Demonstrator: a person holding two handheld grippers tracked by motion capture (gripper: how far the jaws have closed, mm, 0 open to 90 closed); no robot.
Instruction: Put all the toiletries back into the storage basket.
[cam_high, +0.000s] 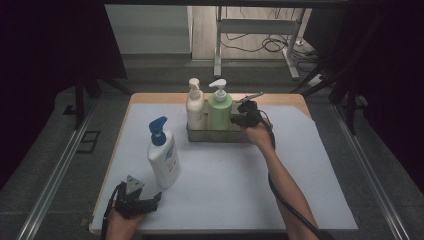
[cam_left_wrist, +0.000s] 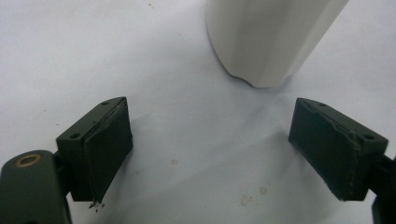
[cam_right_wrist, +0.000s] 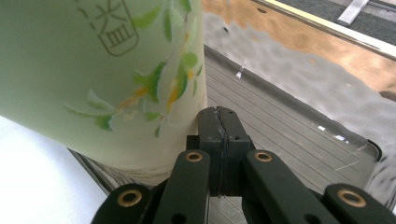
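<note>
A white lotion bottle with a blue pump (cam_high: 163, 160) stands on the white mat at front left. My left gripper (cam_high: 150, 200) rests just in front of it, open and empty (cam_left_wrist: 210, 154), facing the bottle's base (cam_left_wrist: 266, 37). A metal tray (cam_high: 215, 135) at the back holds a cream pump bottle (cam_high: 194, 107) and a green pump bottle (cam_high: 219, 110). My right gripper (cam_high: 239, 119) is at the tray's right part, right beside the green bottle (cam_right_wrist: 93, 79). Its jaws (cam_right_wrist: 219, 126) are shut flat together above the tray floor (cam_right_wrist: 289, 126). I cannot tell whether they pinch the rim.
The white mat (cam_high: 300, 170) covers a wooden table (cam_high: 280, 98). The tray's right half is bare ribbed metal. A cable trails from each gripper along the forearms. Dark floor and metal rails run along both sides of the table, with a desk frame beyond.
</note>
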